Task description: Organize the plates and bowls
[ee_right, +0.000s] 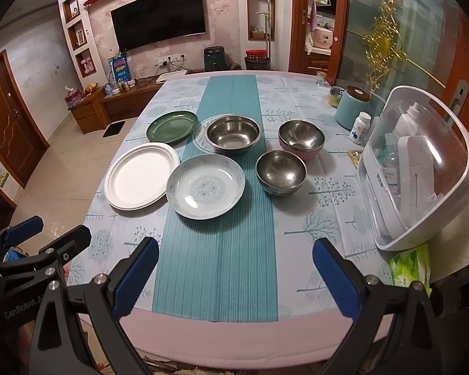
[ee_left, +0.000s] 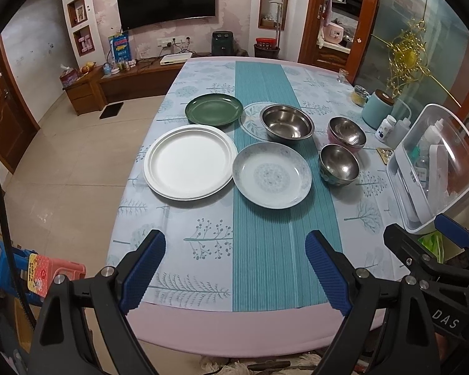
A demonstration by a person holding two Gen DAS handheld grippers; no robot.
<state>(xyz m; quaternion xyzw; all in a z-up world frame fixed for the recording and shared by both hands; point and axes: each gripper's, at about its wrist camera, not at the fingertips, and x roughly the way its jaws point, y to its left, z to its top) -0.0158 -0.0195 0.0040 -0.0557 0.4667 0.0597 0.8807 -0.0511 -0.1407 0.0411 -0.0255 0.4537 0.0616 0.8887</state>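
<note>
- Nothing is looking sorted yet: every dish is still sitting single on the table, apart from one steel bowl on a plate.
- Left gripper and right gripper are both hovering over the near table edge, jaws spread wide, holding nothing, well apart from the dishes.
- Plates: white plate is lying near left, patterned plate just right of it on the runner, rims nearly touching; green plate is sitting far left.
- A fourth, flat plate is showing under the big steel bowl, far centre.
- Bowls: pink-sided bowl is sitting far right, small bowl just nearer than it.
- Judging: the task is at its start; stacking plates and nesting bowls is all still waiting.
- Storage box on the right is crowding the bowl side.
</note>
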